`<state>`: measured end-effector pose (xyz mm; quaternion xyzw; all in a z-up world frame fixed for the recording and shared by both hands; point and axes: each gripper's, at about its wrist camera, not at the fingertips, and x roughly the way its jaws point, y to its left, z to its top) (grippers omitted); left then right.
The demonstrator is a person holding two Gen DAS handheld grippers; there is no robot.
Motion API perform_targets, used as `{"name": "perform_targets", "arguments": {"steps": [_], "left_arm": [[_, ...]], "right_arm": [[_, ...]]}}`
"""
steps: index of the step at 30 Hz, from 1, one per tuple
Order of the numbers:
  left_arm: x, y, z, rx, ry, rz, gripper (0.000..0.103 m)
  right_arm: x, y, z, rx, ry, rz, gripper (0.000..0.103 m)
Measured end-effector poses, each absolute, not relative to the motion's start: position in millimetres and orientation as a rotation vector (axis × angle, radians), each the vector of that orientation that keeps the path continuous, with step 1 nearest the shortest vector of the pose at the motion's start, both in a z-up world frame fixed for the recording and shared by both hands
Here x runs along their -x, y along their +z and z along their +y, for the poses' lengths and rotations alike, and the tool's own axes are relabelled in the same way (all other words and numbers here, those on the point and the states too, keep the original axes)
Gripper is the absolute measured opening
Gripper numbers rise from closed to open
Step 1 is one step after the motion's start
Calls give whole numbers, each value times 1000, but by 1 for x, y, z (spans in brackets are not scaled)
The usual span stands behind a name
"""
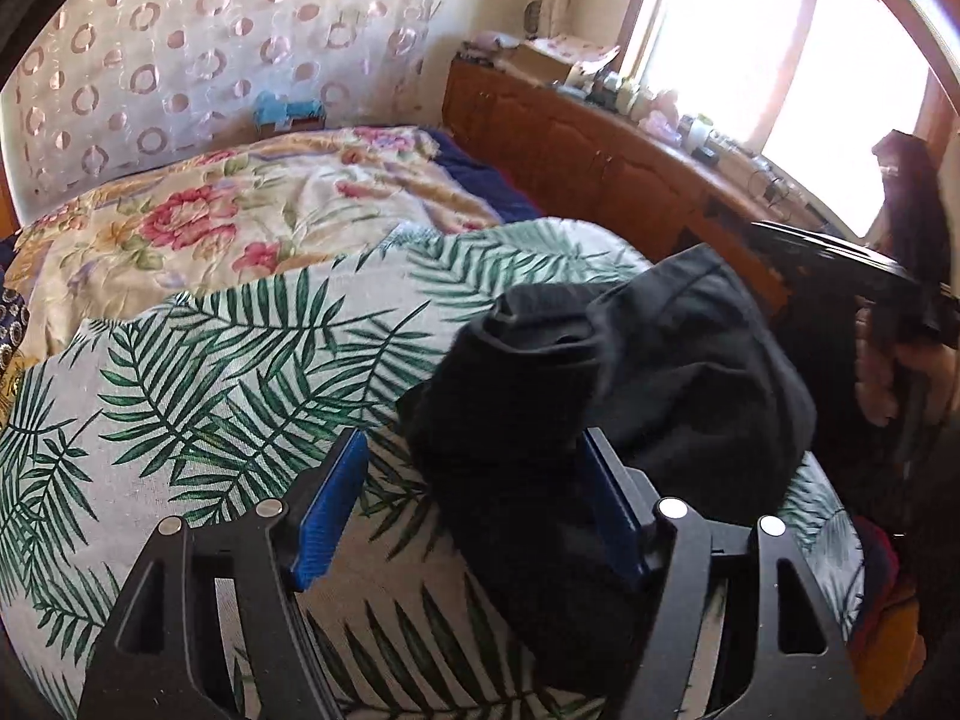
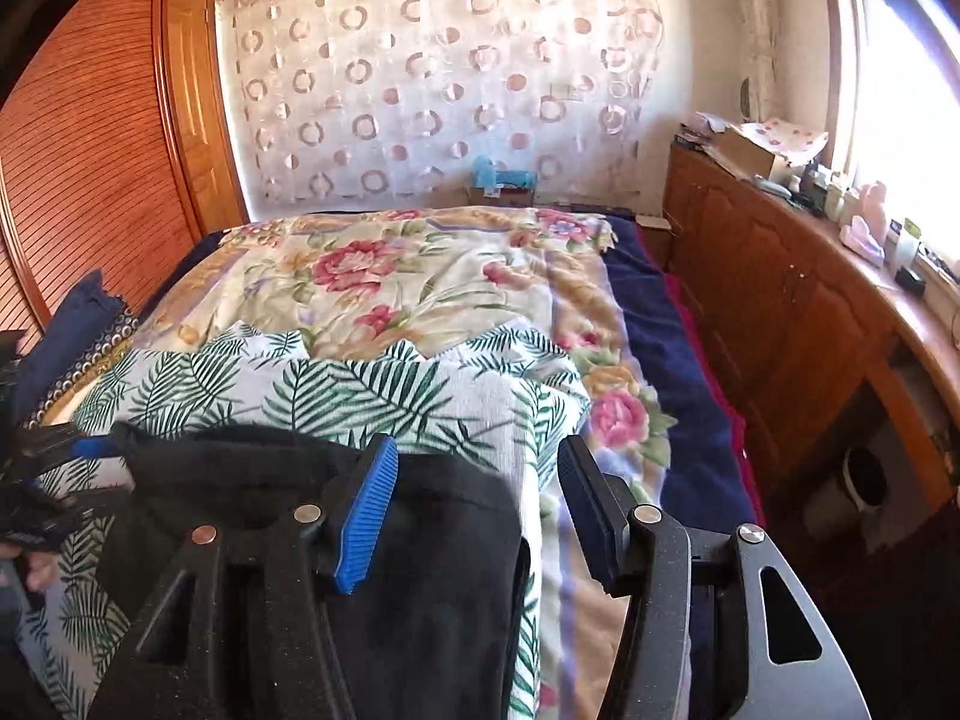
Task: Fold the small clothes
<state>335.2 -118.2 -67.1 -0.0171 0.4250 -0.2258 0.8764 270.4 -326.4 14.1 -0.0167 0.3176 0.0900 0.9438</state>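
A bed (image 2: 420, 276) under a palm-print cloth (image 1: 210, 360) gives flat folding ground; the black garment (image 1: 630, 372) lies bunched there, between both spread tongs, left (image 1: 474, 510) and right (image 2: 480, 516), gripping nothing.

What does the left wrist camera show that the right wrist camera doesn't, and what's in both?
Only the left wrist view shows the black garment's bunched far end and the bright window. Only the right wrist view shows the slatted wooden doors and the navy blanket along the bed's edge. Both show the black garment, palm-leaf cloth, floral quilt, circle-patterned curtain and wooden cabinet.
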Motion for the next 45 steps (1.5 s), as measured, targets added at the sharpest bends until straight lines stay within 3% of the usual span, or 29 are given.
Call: {"name": "perform_targets", "arguments": {"steps": [5, 10, 14, 15, 16, 18, 27, 39, 40, 43, 45], "left_arm": [[-344, -80, -116, 92, -484, 941, 72], [-344, -86, -122, 137, -511, 965, 69], [-347, -86, -123, 199, -552, 986, 47], [-347, -86, -125, 211, -574, 991, 29], [-347, -86, -124, 231, -589, 996, 19], [-342, -77, -123, 225, -595, 972, 16], [-316, -25, -85, 225, -567, 841, 15], [-325, -59, -69, 213, -520, 920, 15], [-327, -62, -69, 215, -522, 925, 15], [-325, -63, -69, 214, -536, 917, 15], [-320, -59, -68, 220, -543, 898, 15]], "right_arm": [[-262, -3, -333, 3, 230, 728, 71], [-265, -31, -336, -15, 236, 812, 72], [-272, -35, -341, -46, 251, 823, 72], [-274, -35, -343, -54, 257, 827, 72], [-275, -35, -344, -58, 263, 826, 72], [-270, -31, -346, -65, 269, 822, 72], [-272, -37, -334, -61, 331, 808, 73], [-298, -58, -324, -79, 370, 873, 73], [-296, -57, -323, -75, 370, 870, 70], [-296, -57, -317, -90, 425, 873, 39], [-296, -57, -317, -82, 433, 872, 27]]}}
